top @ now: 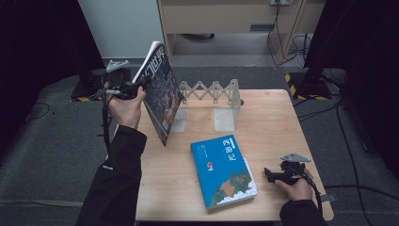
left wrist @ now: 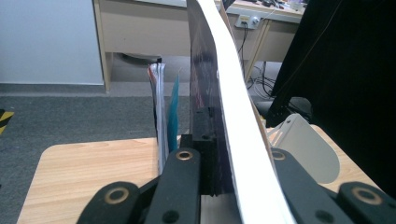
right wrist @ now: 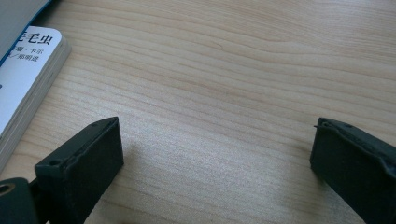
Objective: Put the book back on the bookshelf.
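1. Two books: one magazine (top: 160, 89) clamped upright in the left tool (top: 143, 84), one blue book (top: 223, 170) lying flat just beside the right tool (top: 269, 175).
2. One folding book rack (top: 214, 96) beyond the magazine.
3. Two tools, one per hand.
4. One desk (top: 277, 127).

Light wooden table (top: 273, 122), blue book (top: 222, 170) lying flat, clear folding book rack (top: 211, 96) standing at back
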